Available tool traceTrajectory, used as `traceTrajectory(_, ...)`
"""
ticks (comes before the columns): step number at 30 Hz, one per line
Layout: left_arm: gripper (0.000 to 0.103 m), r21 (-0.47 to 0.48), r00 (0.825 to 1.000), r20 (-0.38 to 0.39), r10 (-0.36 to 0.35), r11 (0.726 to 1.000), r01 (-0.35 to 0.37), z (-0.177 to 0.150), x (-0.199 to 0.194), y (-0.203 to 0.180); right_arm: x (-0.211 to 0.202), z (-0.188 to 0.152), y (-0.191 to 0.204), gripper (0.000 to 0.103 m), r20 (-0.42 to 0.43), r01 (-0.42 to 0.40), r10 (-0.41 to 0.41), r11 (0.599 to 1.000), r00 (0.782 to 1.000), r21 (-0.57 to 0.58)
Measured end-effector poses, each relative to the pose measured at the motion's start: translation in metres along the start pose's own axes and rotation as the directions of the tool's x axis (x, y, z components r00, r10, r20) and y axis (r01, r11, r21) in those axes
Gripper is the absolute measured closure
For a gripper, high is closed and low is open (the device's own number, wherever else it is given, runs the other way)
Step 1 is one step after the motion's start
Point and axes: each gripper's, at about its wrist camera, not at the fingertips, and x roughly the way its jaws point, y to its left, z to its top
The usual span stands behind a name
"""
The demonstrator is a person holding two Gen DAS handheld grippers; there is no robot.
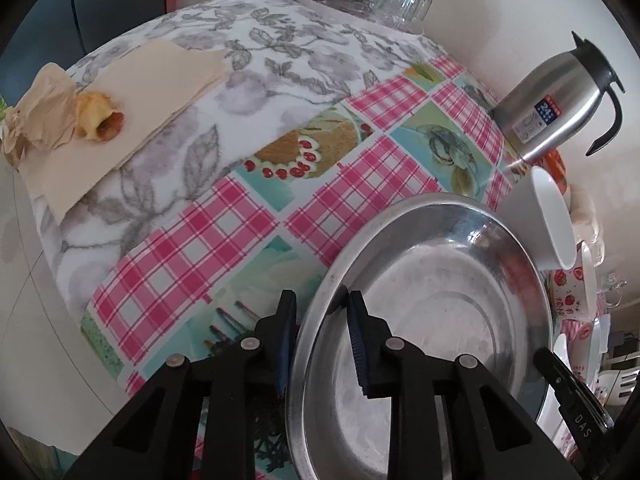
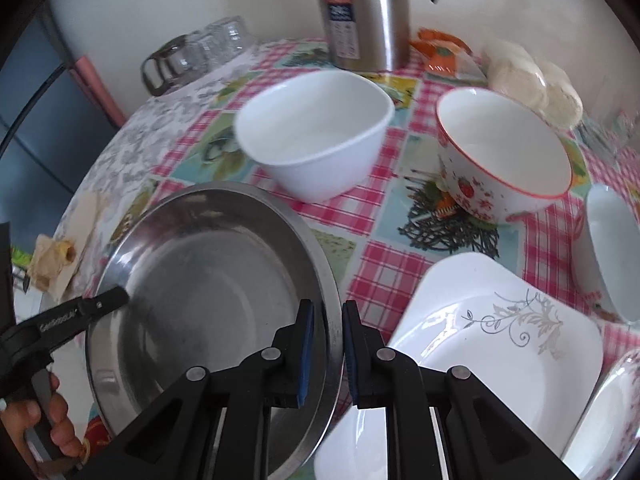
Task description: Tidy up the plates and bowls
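A shallow steel plate lies at the near left of the table. My left gripper straddles its left rim, one pad outside and one inside, with a small gap still showing, so it is open around the rim. In the right wrist view its tip shows at that same rim. My right gripper is shut on the plate's right rim. A white bowl, a strawberry-patterned bowl and a square white plate stand nearby.
A steel thermos and a glass jug stand at the back by the wall. Stacked napkins with a pastry lie at the table's left edge. More bowls crowd the right side. A hand holds the left gripper.
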Motion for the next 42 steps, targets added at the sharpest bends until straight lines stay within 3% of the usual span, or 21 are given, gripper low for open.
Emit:
traceTrajectory(12,0.076,0.074,0.998,0.061,0.013,0.997,-0.018,-0.004,-0.034,-0.018,-0.037,-0.005,-0.006,0.088,0.079,-0.045,0.046,0.999,0.996,-0.011)
traceTrajectory(22,0.076,0.201,0.989,0.143,-0.030,0.980,0.001,0.005,-0.082,-0.083,-0.098,-0.005,-0.044,0.087,0.234,-0.069,0.048,0.995,0.971,0.078)
traceTrajectory(33,0.076,0.396,0.978,0.158,-0.134,0.916,0.062,-0.009,-0.114,-0.198,-0.167,-0.021,-0.132,0.087,0.403,-0.088,-0.049,0.945,0.914,0.314)
traceTrajectory(38,0.076,0.446,0.978,0.118,-0.170,0.890,0.101,-0.025,-0.108,-0.240,-0.183,-0.036,-0.175,0.087,0.428,-0.119,-0.078,0.902,0.900,0.415)
traceTrajectory(42,0.076,0.476,0.981,0.076,-0.180,0.871,0.123,-0.044,-0.094,-0.262,-0.194,-0.051,-0.199,0.087,0.417,-0.079,-0.140,0.881,0.898,0.466)
